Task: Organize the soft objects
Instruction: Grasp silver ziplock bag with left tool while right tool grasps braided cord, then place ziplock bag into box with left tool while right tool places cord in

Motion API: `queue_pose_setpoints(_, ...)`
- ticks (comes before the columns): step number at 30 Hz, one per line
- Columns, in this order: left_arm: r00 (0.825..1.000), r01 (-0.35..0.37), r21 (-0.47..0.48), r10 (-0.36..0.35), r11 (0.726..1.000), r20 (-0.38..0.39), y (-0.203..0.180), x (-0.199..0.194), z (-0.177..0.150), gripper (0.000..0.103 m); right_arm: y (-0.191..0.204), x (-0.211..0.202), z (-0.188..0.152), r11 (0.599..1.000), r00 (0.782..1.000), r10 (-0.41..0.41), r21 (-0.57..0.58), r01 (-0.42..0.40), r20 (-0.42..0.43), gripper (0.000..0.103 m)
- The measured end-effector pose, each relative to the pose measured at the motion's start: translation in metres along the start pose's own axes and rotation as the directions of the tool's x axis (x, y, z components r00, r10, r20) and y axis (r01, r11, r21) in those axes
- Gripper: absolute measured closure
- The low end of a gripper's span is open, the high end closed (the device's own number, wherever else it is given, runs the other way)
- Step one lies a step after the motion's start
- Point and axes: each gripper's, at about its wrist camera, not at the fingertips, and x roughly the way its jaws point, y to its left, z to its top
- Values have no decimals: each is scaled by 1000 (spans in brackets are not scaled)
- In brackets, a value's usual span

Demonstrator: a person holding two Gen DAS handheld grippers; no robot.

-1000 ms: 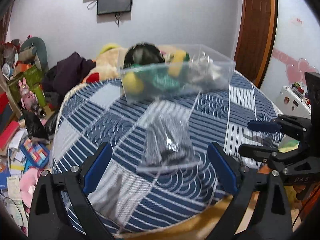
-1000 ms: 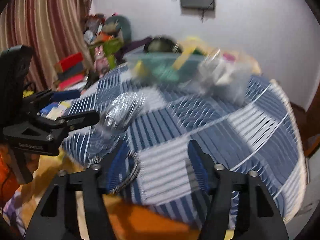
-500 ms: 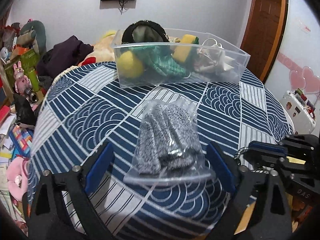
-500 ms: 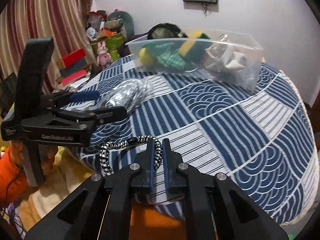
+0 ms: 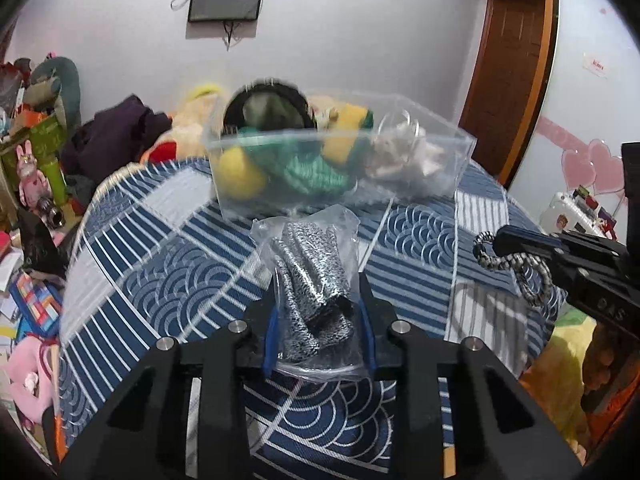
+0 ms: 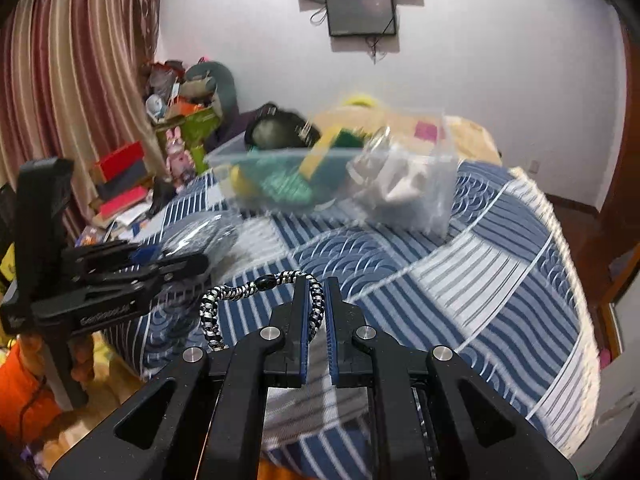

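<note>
My left gripper (image 5: 318,300) is shut on a clear plastic bag of grey knit gloves (image 5: 312,280), held just above the blue patterned cloth (image 5: 168,280). My right gripper (image 6: 317,292) is shut on a black-and-white braided cord (image 6: 248,292), lifted off the cloth. The cord also shows in the left wrist view (image 5: 516,268), and the bag in the right wrist view (image 6: 200,240). A clear plastic bin (image 5: 448,160) at the far side of the cloth holds yellow, green and white soft things. The bin also shows in the right wrist view (image 6: 432,208).
The cloth covers a round table (image 6: 500,280). Plush toys, dark clothes and boxes (image 5: 48,144) are piled at the left by a striped curtain (image 6: 72,80). A wooden door (image 5: 512,68) stands at the right. A screen (image 6: 362,14) hangs on the wall.
My left gripper has shut on the bag of gloves and raised it. My right gripper, shut on the cord half a second ago, has lifted it higher off the cloth.
</note>
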Motion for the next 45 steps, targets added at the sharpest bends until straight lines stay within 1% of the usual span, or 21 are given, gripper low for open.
queue_pose_setpoints(5,996,5,-28,-2,1000,86,3,-18,23,71,-6,-10,20,999,997,-35,4,35,69,96)
queue_pose_setpoints(8,992,35,-54,-28,998,119,9,-24,40,71,-10,-14,35,999,992,-50,13,49,113,96)
queue_pose_setpoints(10,991,35,-57,-27,998,134,10,-25,49,71,-12,-18,46,998,987,-64,16,63,144,96)
queue_pose_setpoints(14,986,18,-33,-12,999,167,8,-24,71,71,-15,-18,65,995,978,-96,12,96,186,96)
queue_pose_setpoints(16,985,15,-20,-11,1000,173,5,-22,82,71,-17,-15,74,994,975,-109,9,110,196,96)
queue_pose_setpoints(20,983,-15,14,12,1000,184,-1,-11,101,70,-20,-4,90,991,970,-131,9,132,204,96)
queue_pose_setpoints(25,986,-22,30,17,999,164,-4,11,115,70,-25,11,105,986,966,-166,1,169,198,96)
queue_pose_setpoints(27,990,-10,31,5,999,141,-4,24,119,70,-26,21,109,983,967,-178,-7,183,183,96)
queue_pose_setpoints(33,998,19,15,-20,1000,58,1,62,125,70,-25,54,110,978,974,-199,-42,205,112,96)
queue_pose_setpoints(37,999,8,23,-9,1000,38,1,82,132,70,-25,71,106,976,977,-206,-59,209,62,96)
queue_pose_setpoints(41,1000,-7,39,6,999,12,1,95,128,70,-25,81,103,971,975,-219,-90,220,24,96)
queue_pose_setpoints(43,1000,-3,51,3,999,-12,1,100,123,70,-26,81,102,969,974,-226,-96,227,19,96)
queue_pose_setpoints(44,1000,-3,56,4,998,-18,0,100,121,69,-26,81,103,970,975,-222,-98,222,13,96)
queue_pose_setpoints(45,1000,-2,58,3,998,-15,-1,100,120,65,-27,80,103,971,976,-217,-95,217,9,96)
